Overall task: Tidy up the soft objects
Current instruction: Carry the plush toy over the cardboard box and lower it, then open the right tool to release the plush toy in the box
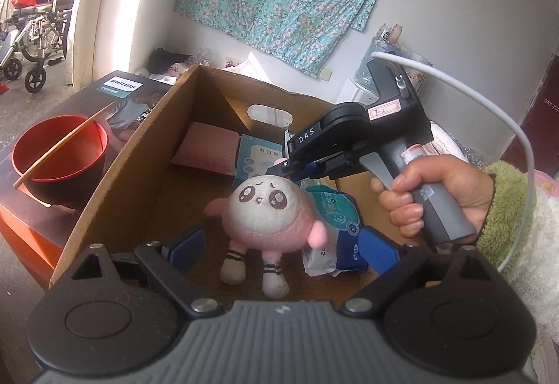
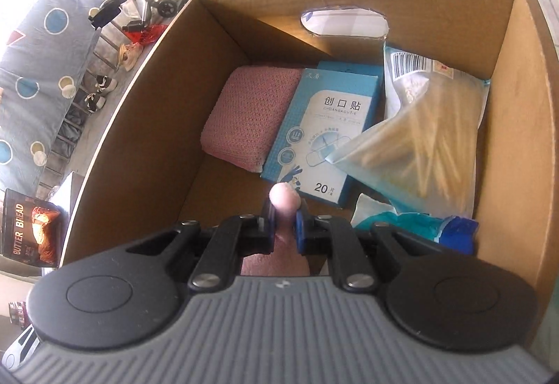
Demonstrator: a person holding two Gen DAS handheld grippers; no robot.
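Hanging from the right claw (image 2: 283,214): one plush doll (image 1: 265,216), round, pink and white, sad-faced, striped socks. The claw is pinched narrow on the doll's pink top nub (image 2: 284,199); body and legs dangle below the fingertips, inside the box (image 1: 139,153), feet near the floor though I cannot tell if they touch.

Step in hand, as I judge it: lowering the doll into the box.

Ahead of the right claw, on the box floor:
- pink sponge (image 2: 248,118), flat, to the far left.
- blue plaster carton (image 2: 325,132), just beside the sponge, its near corner close past the nub.
- clear bag of sticks (image 2: 419,136), to the right, leaning on the carton.
- teal packet (image 2: 412,223), crumpled, at the claw's near right, touching the doll's side.

Left claw (image 1: 279,248): wide, holding nothing, hovering at the box's near edge with the doll's legs between its blue pads (image 1: 185,246) but clear of them.

A hand (image 1: 429,199) in a fuzzy sleeve squeezes the right claw's trigger.

Outside the box, to the left claw's left: red bowl (image 1: 57,153) with a chopstick (image 1: 66,143).

Next move calls for: settling the doll onto the bare floor patch nearest the claws, then easing the trigger so the nub slips free, and lifting straight up.
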